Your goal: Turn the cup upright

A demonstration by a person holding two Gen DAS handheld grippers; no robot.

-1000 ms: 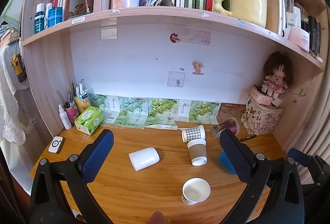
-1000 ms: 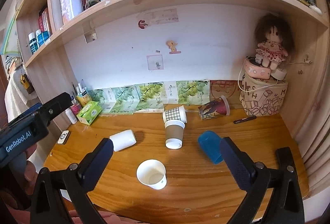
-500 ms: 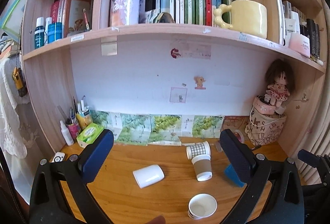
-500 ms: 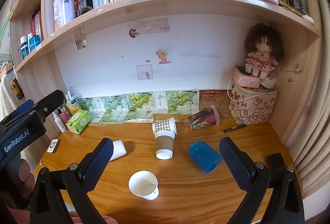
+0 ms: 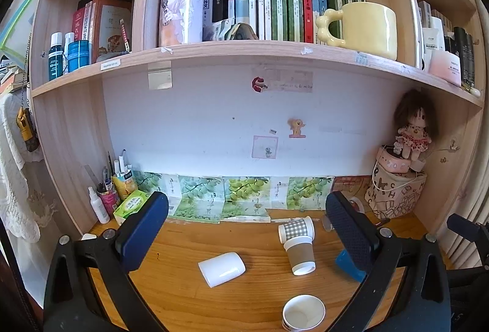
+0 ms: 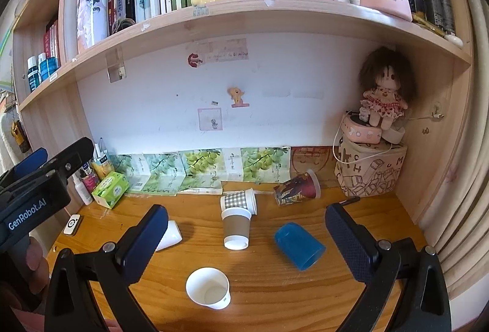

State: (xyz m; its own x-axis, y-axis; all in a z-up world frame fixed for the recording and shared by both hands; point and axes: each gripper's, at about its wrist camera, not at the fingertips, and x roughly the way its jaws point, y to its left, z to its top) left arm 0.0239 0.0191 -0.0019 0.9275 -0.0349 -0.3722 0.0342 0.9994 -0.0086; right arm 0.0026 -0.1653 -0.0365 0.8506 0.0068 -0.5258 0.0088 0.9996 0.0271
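Observation:
Several cups sit on the wooden desk (image 5: 183,295). A white cup (image 5: 222,269) (image 6: 170,235) lies on its side. A brown-sleeved cup (image 5: 300,255) (image 6: 235,230) and a checked cup (image 5: 295,229) (image 6: 238,200) lie tipped at mid-desk. A blue cup (image 6: 299,245) (image 5: 348,265) lies on its side at the right. A patterned dark cup (image 6: 296,188) lies at the back. A white paper cup (image 5: 303,312) (image 6: 208,287) stands upright in front. My left gripper (image 5: 247,228) and right gripper (image 6: 244,240) are open, empty and held above the desk, back from the cups.
A green tissue box (image 5: 132,205), pen pot (image 5: 107,194) and spray bottle (image 5: 98,206) stand at back left. A fabric basket (image 6: 369,170) with a doll (image 6: 383,93) fills the back right corner. A shelf (image 5: 244,54) of books and a yellow mug (image 5: 363,28) overhangs the desk.
Both grippers have risen and tilted up, so the cups sit lower in both views and more of the bookshelf shows. No cup has moved.

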